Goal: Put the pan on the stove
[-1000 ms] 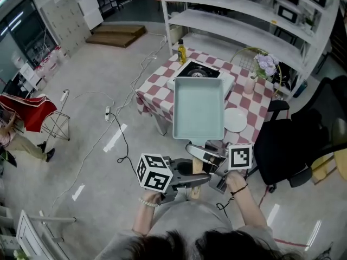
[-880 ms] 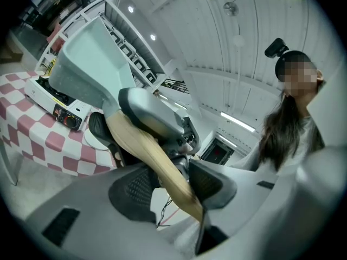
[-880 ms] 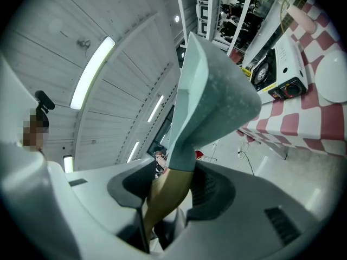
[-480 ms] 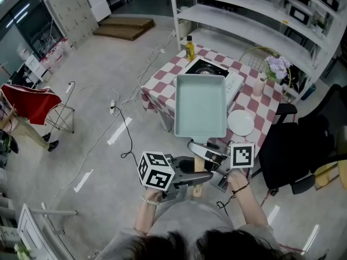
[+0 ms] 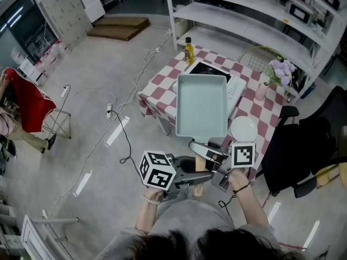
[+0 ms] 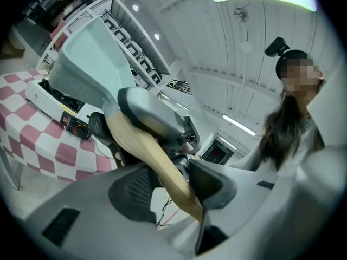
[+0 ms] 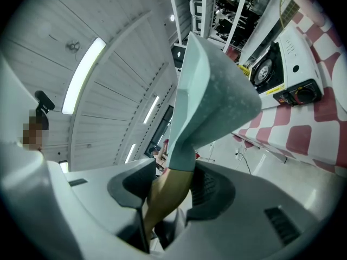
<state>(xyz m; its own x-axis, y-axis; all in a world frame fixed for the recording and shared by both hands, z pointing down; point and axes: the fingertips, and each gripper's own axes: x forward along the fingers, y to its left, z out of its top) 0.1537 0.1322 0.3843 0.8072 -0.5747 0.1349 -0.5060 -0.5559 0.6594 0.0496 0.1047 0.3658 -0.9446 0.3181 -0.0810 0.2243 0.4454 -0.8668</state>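
Observation:
A pale mint rectangular pan (image 5: 201, 104) with a wooden handle (image 5: 198, 169) is carried level in front of me. My left gripper (image 5: 187, 179) and right gripper (image 5: 210, 162) are both shut on that handle from either side. In the left gripper view the handle (image 6: 157, 161) runs between the pads, with the pan (image 6: 87, 64) beyond. In the right gripper view the handle (image 7: 165, 199) is clamped below the pan (image 7: 211, 85). The white stove (image 5: 234, 88) sits on the checked table (image 5: 157, 88), its near side hidden under the pan's far end.
On the table stand an oil bottle (image 5: 188, 50), a white plate (image 5: 243, 128) and a vase of flowers (image 5: 279, 69). A black chair (image 5: 303, 145) is at the right, white shelves (image 5: 244, 15) behind. Cables (image 5: 116, 123) trail over the floor at the left.
The table and stove have drawn closer to me, and the pan's far end now covers more of the stove. Both grippers keep the same hold on the handle.

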